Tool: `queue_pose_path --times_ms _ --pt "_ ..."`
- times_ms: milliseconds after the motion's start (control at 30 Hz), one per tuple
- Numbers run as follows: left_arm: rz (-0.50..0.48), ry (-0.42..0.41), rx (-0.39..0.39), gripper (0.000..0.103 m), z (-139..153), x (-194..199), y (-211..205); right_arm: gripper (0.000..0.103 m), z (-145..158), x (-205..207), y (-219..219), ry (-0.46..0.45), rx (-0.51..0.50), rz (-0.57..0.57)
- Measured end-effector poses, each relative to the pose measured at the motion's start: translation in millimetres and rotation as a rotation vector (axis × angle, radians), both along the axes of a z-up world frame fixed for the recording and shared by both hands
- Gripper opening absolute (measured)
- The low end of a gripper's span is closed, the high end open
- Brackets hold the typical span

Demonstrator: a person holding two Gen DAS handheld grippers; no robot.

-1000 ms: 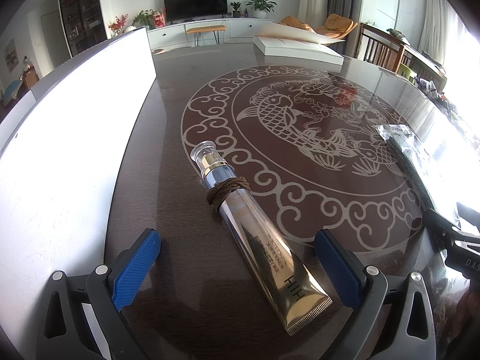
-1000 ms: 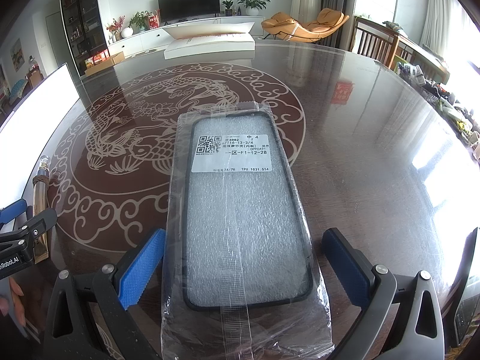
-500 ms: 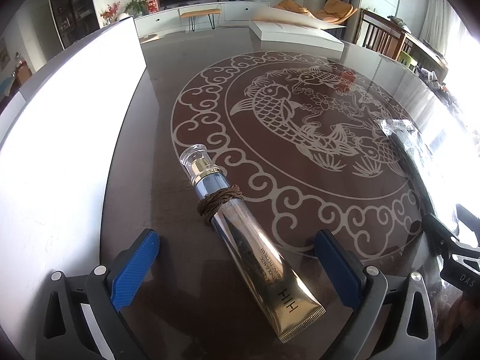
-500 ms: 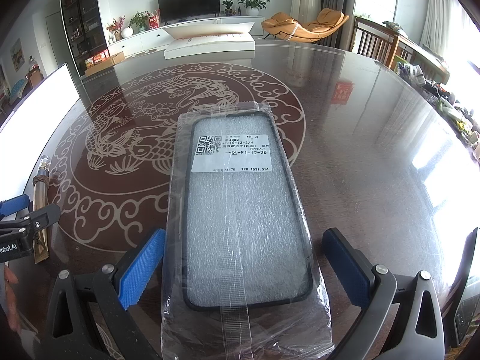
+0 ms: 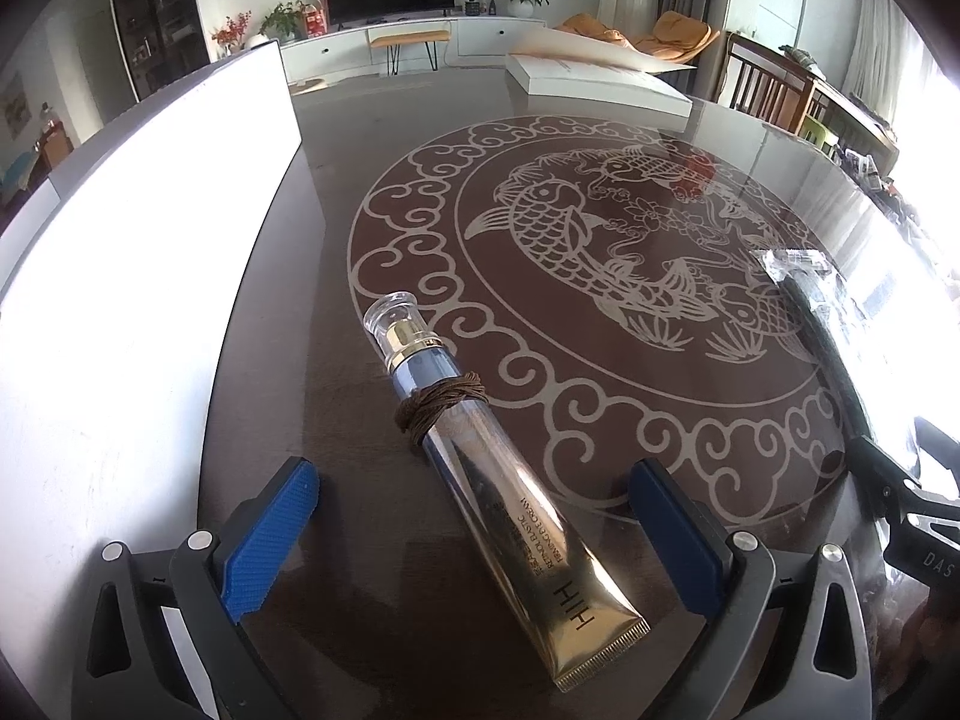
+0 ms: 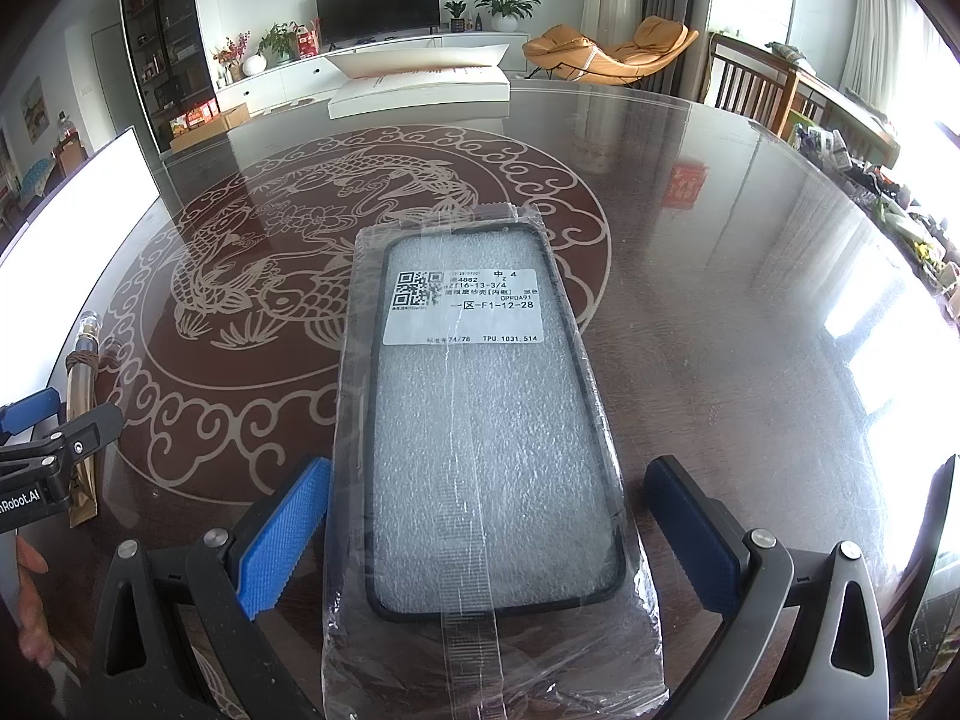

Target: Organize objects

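Note:
A gold cream tube (image 5: pixel 504 480) with a clear cap and a brown cord wound round its neck lies on the dark round table. My left gripper (image 5: pixel 474 516) is open, its blue pads on either side of the tube's lower half, not touching. A phone case in a clear plastic bag (image 6: pixel 486 420) with a white label lies flat on the table. My right gripper (image 6: pixel 486 528) is open around its near end, pads apart from it. The tube also shows at the left of the right wrist view (image 6: pixel 81 384), and the bag at the right of the left wrist view (image 5: pixel 840 336).
A tall white box wall (image 5: pixel 138 276) stands close on the left of the tube. A flat white box with a sheet on it (image 6: pixel 420 90) lies at the table's far edge. Wooden chairs (image 6: pixel 756 84) stand at the right. The table (image 6: pixel 750 276) has a fish pattern.
The left gripper view has shifted slightly: the tube sits a little further in between the pads and more turned. The right gripper and the bagged case have not moved.

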State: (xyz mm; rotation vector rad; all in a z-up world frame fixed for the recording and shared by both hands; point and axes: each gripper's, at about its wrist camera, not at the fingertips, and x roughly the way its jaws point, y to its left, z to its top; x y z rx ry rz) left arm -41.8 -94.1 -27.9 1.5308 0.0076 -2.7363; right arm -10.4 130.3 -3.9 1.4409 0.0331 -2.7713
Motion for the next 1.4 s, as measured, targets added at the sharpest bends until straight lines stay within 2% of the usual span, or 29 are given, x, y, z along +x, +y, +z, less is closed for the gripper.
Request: queue_pose_path --times_ms 100,133,167,200,233,267,367,533,667,800,867,967,1033,1133,1167,1233,1267,1367,1400 --pt "-0.023 -0.008 0.0 0.101 0.1 -8.1 2.8 0.103 1.9 -25.1 -1.3 -0.113 0.003 0.038" --pt "-0.034 0.023 -0.003 0.093 1.1 -8.4 4.7 0.103 3.3 -32.3 0.9 -0.146 -0.008 0.046" --pt "-0.049 0.064 -0.005 0.067 4.0 -7.1 7.2 0.099 4.8 -40.4 2.6 -0.166 -0.034 0.056" --pt "-0.061 0.082 -0.009 0.036 6.6 -6.8 9.7 0.091 7.3 -47.1 2.9 -0.165 -0.045 0.069" --pt "-0.08 0.088 0.013 0.03 8.6 -7.3 11.6 0.075 10.5 -50.9 0.8 -0.153 -0.023 0.086" --pt "-0.087 0.085 0.045 0.025 9.7 -7.5 11.9 0.075 12.1 -53.7 -1.3 -0.161 -0.008 0.103" --pt "-0.092 0.128 0.146 0.025 22.6 4.4 6.0 0.075 20.0 -46.3 0.8 -0.172 -0.069 0.117" --pt "-0.107 0.252 0.274 0.025 75.3 47.6 -8.2 0.075 64.1 -15.9 -4.1 -0.094 -0.163 0.134" --pt "-0.098 0.354 0.341 0.025 130.7 84.2 -40.9 0.075 114.5 -4.6 -44.3 -0.029 -0.227 0.225" --pt "-0.021 0.429 0.35 0.025 175.9 113.9 -101.4 0.075 155.3 6.1 -122.6 0.017 -0.29 0.384" --pt "0.034 0.428 0.333 0.025 186.5 129.2 -136.2 0.075 166.9 12.8 -167.6 0.023 -0.322 0.474" --pt "0.133 0.369 0.302 0.025 185.8 136.2 -188.5 0.075 175.0 26.4 -239.3 0.01 -0.354 0.607" --pt "0.205 0.307 0.242 0.025 175.4 136.0 -219.4 0.075 176.3 34.7 -283.5 0.01 -0.333 0.679" --pt "0.306 0.188 0.203 0.026 148.0 134.9 -261.2 0.075 166.0 41.0 -339.4 -0.002 -0.292 0.771" --pt "0.332 0.153 0.193 0.029 138.4 134.1 -267.9 0.075 157.2 41.8 -354.8 -0.014 -0.269 0.791" --pt "0.382 0.1 0.158 0.051 123.3 133.4 -279.1 0.076 135.0 43.7 -377.1 -0.054 -0.224 0.817" --pt "0.403 0.091 0.13 0.065 119.0 134.3 -280.9 0.076 123.2 43.6 -383.7 -0.078 -0.212 0.824" --pt "0.441 0.098 0.042 0.08 116.5 142.3 -285.6 0.077 96.6 42.4 -388.4 -0.149 -0.208 0.843" --pt "0.445 0.101 0.02 0.089 116.3 142.2 -284.9 0.078 92.7 40.6 -385.2 -0.155 -0.206 0.844"
